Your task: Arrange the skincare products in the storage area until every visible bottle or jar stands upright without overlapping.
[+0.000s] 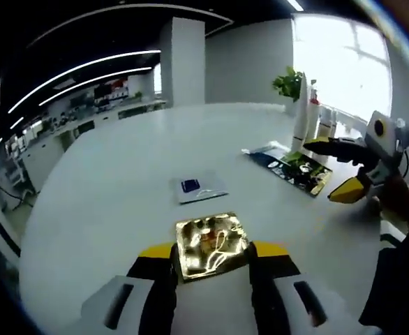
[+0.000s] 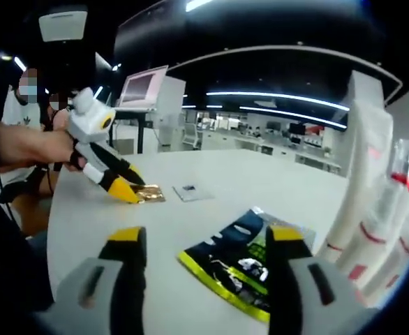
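Note:
My left gripper [image 1: 213, 255] is shut on a gold foil sachet [image 1: 210, 241] low over the white table [image 1: 107, 209]. The right gripper view shows that gripper [image 2: 128, 190] with its yellow tips pinched on the gold sachet [image 2: 151, 195]. My right gripper [image 2: 206, 241] is open, its jaws wide on either side of a dark sachet with a yellow-green edge [image 2: 232, 269]. From the left gripper view, the right gripper [image 1: 326, 171] hovers over that dark sachet [image 1: 295, 167]. A tall white tube [image 2: 361, 181] and a clear bottle with a red band [image 2: 400, 188] stand upright beside it. The same bottles [image 1: 302, 112] stand behind the dark sachet.
A small flat sachet with a blue square [image 1: 199, 187] lies mid-table, also visible as a small sachet [image 2: 192, 192]. A potted plant [image 1: 288, 82] stands behind the bottles. A person's forearm [image 2: 30, 143] holds the left gripper; other people stand behind it.

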`<state>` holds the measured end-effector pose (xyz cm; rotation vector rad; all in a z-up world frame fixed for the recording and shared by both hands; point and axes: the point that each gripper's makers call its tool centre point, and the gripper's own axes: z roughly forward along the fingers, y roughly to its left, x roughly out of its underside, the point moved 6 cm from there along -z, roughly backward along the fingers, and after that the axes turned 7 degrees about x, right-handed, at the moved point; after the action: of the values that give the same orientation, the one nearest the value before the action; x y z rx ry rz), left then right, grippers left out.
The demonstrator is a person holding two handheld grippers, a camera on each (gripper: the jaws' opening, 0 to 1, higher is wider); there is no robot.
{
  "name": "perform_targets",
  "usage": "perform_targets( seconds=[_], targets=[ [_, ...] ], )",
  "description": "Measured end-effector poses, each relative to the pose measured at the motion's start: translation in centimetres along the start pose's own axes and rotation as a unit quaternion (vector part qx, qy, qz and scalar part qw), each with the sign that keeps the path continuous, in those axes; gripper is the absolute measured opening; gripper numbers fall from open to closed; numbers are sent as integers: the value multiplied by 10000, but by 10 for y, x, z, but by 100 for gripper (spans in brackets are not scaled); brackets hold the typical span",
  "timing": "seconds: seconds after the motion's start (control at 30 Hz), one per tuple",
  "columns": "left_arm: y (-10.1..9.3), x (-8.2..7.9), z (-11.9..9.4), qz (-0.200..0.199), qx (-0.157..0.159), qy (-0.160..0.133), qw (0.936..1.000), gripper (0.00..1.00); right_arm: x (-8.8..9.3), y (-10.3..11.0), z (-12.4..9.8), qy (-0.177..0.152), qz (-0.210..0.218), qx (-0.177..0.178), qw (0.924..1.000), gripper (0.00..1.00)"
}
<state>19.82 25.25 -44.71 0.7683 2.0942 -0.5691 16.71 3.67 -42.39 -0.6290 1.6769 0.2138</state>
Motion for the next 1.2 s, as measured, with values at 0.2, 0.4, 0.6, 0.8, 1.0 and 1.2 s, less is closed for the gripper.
perform_targets(
  seconds=[0.2, 0.4, 0.6, 0.8, 1.0, 1.2],
  targets=[
    [2, -1, -3, -17, -4, 28, 10000, 31, -1, 7, 3, 45, -127, -102, 9999, 68],
    [6, -1, -5, 7, -9, 26, 10000, 23, -1, 10, 5, 85, -181, -183, 9996, 66],
    [11, -3, -7, 243, -96, 39, 9997, 18, 1, 11, 6, 133, -182, -202, 9995, 65],
    [15, -3, -7, 527, -199, 61, 9984, 12, 1, 16, 8, 168, -206, -305, 9992, 63],
    [18, -3, -8, 769, -252, 134, 9966, 5, -1, 30, 15, 213, -289, -590, 9976, 57],
    [18, -2, -9, 774, -267, 139, 9965, 3, -1, 36, 16, 251, -334, -684, 9968, 55]
  ],
)
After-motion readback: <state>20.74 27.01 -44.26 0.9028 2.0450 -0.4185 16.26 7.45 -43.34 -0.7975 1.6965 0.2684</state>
